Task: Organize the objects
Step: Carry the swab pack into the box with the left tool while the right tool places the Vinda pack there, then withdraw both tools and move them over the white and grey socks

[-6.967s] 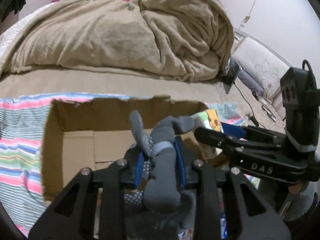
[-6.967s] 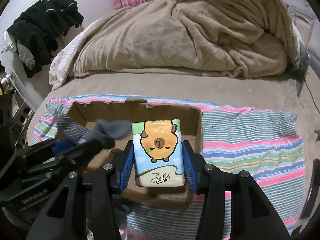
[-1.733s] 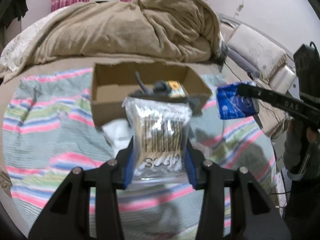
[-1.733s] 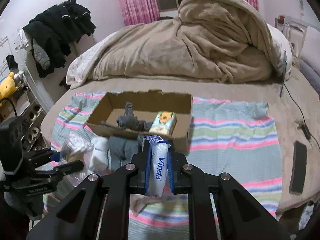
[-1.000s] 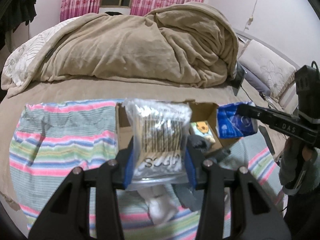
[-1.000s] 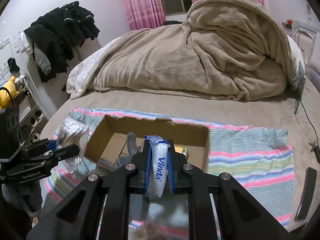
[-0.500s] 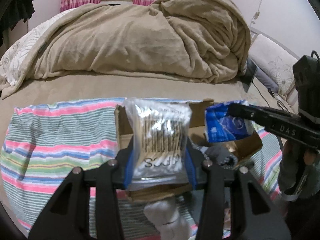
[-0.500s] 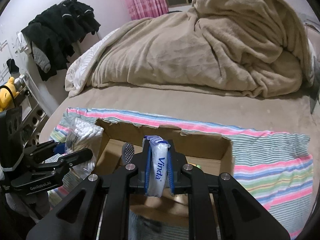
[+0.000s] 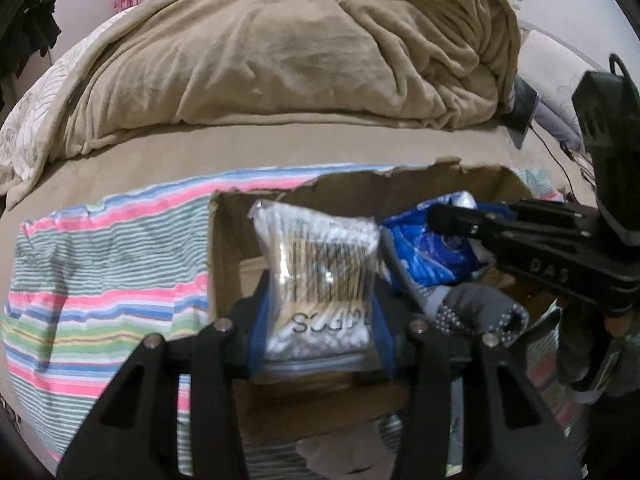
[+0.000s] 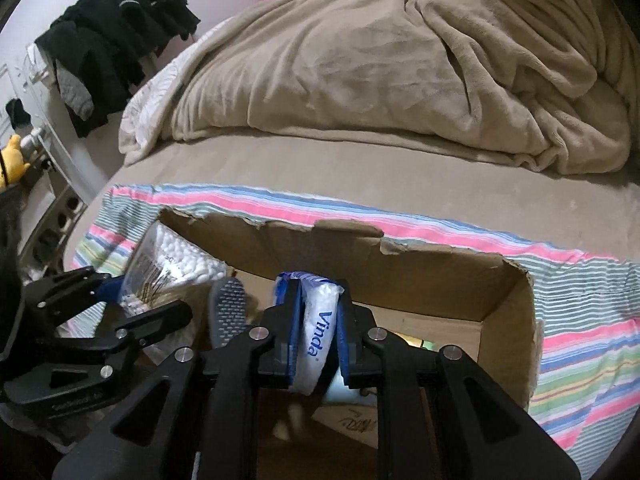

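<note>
An open cardboard box (image 9: 228,248) (image 10: 508,320) sits on a striped cloth on the bed. My left gripper (image 9: 318,300) is shut on a clear bag of cotton swabs (image 9: 320,280) and holds it over the box's left part; the bag also shows in the right wrist view (image 10: 168,264). My right gripper (image 10: 316,320) is shut on a blue and white Vinda tissue pack (image 10: 318,332) and holds it over the box's middle; the pack also shows in the left wrist view (image 9: 436,252). A grey dotted sock (image 9: 476,308) (image 10: 228,308) lies in the box.
A bunched beige blanket (image 9: 304,48) (image 10: 420,64) lies on the bed behind the box. The striped cloth (image 9: 100,272) (image 10: 580,340) spreads to both sides. Dark clothes (image 10: 116,32) hang at the far left. A white item (image 9: 328,448) lies in front of the box.
Both grippers have moved forward and down over the box with their loads. The box now fills more of both views.
</note>
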Available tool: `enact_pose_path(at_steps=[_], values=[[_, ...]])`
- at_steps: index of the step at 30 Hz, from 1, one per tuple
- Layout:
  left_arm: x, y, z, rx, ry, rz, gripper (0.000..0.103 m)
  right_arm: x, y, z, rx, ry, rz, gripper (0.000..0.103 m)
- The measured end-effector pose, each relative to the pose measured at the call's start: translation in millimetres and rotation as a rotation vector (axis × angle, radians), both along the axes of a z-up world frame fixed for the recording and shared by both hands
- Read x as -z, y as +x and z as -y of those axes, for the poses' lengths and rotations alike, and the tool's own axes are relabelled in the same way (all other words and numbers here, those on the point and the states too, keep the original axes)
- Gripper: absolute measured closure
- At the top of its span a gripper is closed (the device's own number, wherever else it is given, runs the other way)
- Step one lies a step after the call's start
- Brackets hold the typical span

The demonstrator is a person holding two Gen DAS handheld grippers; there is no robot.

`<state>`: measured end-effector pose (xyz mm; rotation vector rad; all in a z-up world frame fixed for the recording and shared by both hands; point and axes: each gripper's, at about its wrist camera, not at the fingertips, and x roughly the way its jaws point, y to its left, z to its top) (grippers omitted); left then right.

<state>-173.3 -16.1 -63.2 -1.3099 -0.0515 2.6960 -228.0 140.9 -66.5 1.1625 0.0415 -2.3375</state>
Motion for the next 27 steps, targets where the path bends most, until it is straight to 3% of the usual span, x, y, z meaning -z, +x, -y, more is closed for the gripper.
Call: enact_pose_path(at_steps=[5,7,9,11,15,27], values=[[-2.4,0.7,1.1,-0.004,0.010,0.010,0.053,-2.8,2.2,-3.9,0.017,-0.001,-0.009,0.080],[-6.9,3.8,2.8,-0.002,0.029,-0.002,0.041,-6.0,3.6,-3.7,0.027,0.010,-0.015,0.073],[-12.5,8.3,4.5,0.002,0.051,-0.014,0.036,-10.6,5.5,-4.8,0.036,0.007,-0.017,0.058],[-17.0,11.9,5.1,-0.008,0.048,-0.025,0.026,-15.7,8.6,-7.1,0.044,0.000,-0.022,0.053],[-26.0,21.3,9.2,-0.018,0.067,-0.043,0.026,-31.3,19.6,-13.9,0.062,-0.011,-0.050,0.041],[-49.2,61.9,20.6,-0.048,0.106,-0.084,0.025,-62.8,64.1,-44.5,0.108,-0.029,-0.091,0.040]])
